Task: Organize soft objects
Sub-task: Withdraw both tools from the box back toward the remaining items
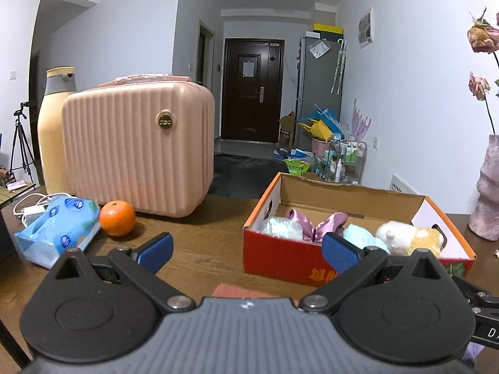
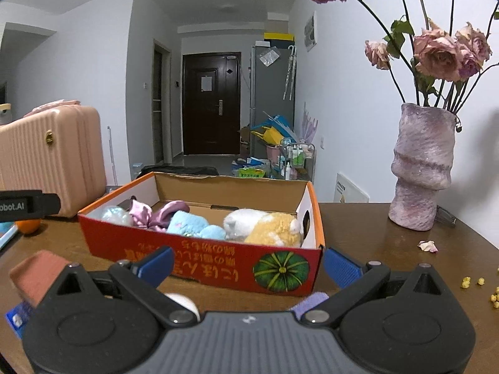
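Observation:
A red and orange cardboard box [image 1: 280, 258] [image 2: 199, 249] stands on the brown table and holds soft things: a pale bundle [image 1: 282, 226], a purple satin bow [image 1: 315, 222] [image 2: 156, 215], a light blue plush [image 1: 361, 237] [image 2: 193, 226] and a white and yellow plush [image 1: 405, 233] [image 2: 265, 224]. My left gripper [image 1: 248, 254] is open and empty, just left of the box's near side. My right gripper [image 2: 248, 265] is open and empty in front of the box. A reddish-brown soft block [image 2: 37, 271], a white round thing [image 2: 184, 304] and a purple cloth [image 2: 308, 304] lie close under the right gripper.
A pink ribbed case [image 1: 137, 149] and a cream bottle [image 1: 53, 124] stand at the back left. An orange [image 1: 117, 218], a blue tissue pack [image 1: 59, 224] and a white charger cable [image 1: 34, 207] lie left. A purple vase [image 2: 421, 168] of dried roses stands right, with petals and crumbs [image 2: 471, 282] nearby.

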The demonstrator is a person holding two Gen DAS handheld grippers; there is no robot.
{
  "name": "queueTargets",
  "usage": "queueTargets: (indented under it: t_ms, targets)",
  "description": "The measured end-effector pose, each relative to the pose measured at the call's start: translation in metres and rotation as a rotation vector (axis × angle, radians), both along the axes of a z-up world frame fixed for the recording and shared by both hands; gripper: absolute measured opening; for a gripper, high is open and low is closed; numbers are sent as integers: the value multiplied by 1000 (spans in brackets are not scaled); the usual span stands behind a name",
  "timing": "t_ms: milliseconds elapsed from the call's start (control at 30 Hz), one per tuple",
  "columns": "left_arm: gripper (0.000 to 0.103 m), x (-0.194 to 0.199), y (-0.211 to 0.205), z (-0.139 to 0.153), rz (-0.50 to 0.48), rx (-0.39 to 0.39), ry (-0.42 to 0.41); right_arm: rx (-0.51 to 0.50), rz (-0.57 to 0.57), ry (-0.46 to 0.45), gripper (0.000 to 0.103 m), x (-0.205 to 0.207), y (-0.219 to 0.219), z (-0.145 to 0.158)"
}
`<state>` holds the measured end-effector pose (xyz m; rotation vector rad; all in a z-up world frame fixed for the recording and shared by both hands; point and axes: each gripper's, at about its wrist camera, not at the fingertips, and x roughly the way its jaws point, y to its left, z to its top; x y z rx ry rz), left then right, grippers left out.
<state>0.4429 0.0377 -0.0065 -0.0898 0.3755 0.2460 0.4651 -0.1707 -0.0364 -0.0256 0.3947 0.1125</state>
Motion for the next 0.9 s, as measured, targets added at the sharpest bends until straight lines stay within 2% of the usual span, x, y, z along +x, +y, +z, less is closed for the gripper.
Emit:
queueTargets:
  t_ms: [467, 900]
  targets:
    - [103, -54, 0, -5, -7, 31, 7, -50, 48, -8, 103, -51, 1, -7]
    - [103, -105, -7, -12, -62, 60, 11, -85, 79, -12, 103, -98, -3, -11]
